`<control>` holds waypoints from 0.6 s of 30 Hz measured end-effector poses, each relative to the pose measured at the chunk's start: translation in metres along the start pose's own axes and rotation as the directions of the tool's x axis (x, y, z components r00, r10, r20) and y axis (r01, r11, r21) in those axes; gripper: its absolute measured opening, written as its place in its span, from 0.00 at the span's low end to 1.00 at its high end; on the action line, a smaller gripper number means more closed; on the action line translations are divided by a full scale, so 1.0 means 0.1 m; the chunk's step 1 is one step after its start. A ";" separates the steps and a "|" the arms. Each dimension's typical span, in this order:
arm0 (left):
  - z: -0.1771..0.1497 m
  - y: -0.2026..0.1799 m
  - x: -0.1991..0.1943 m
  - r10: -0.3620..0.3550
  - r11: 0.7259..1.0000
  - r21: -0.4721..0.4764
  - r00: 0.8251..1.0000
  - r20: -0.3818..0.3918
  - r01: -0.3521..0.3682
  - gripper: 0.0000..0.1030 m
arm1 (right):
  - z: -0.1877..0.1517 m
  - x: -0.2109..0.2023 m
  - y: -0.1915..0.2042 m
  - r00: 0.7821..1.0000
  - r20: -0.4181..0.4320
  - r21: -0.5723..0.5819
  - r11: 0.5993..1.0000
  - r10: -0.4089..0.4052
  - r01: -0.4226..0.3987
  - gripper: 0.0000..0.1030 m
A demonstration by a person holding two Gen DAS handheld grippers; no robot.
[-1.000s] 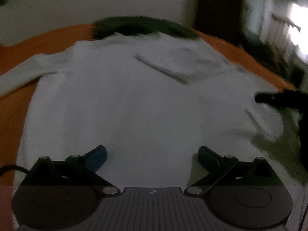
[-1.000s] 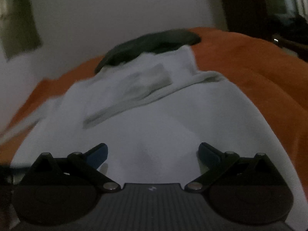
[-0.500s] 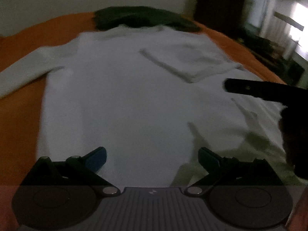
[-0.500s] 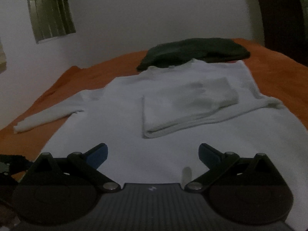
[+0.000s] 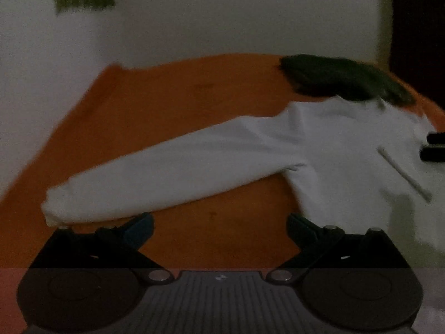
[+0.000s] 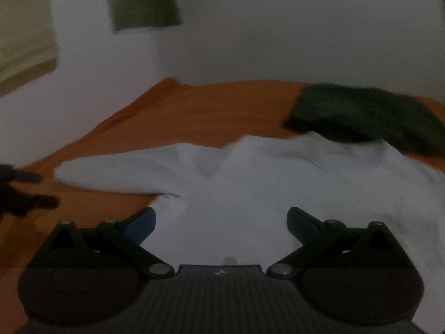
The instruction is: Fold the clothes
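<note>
Left tongs [image 5: 219, 224] agape by white sweater [image 5: 319, 150] sleeve

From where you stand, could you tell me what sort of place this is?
Probably a bedroom: a white sweater is spread on an orange bedsheet that runs up to a pale wall, with a dark folded garment beyond it.

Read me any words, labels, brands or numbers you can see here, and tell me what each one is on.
No readable text anywhere.
Left claw body: a small pale mark, a shape, not letters.
Right claw body: the same mark, too blurred to read.
White sweater, dark garment, orange bedcover: no print visible.
</note>
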State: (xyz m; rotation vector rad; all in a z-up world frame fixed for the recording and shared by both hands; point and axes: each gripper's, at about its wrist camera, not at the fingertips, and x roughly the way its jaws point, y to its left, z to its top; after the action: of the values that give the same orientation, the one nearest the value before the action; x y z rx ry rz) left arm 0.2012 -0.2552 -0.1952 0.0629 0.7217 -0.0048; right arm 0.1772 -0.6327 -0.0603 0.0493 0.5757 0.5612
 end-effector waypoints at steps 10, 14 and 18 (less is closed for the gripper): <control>-0.22 1.09 0.61 0.037 0.990 -0.133 0.999 0.001 -0.037 1.00 | -0.03 0.77 1.08 0.983 -0.089 -0.201 0.964 0.159 -0.174 1.00; -0.14 1.75 0.80 0.129 0.963 -0.237 0.991 -0.025 -0.132 1.00 | 0.09 1.20 1.46 0.990 -0.020 -0.112 0.984 0.137 -0.138 1.00; -0.02 2.32 1.09 0.145 0.893 -0.416 0.984 -0.100 -0.174 1.00 | 0.07 1.53 1.59 0.985 -0.006 0.037 0.984 0.175 -0.175 1.00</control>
State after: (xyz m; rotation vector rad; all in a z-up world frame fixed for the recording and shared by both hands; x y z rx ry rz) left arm 0.2882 -0.0214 -0.2556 -0.2973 0.7691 0.3138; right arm 0.2092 -0.4182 -0.1000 0.1327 0.5944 0.7222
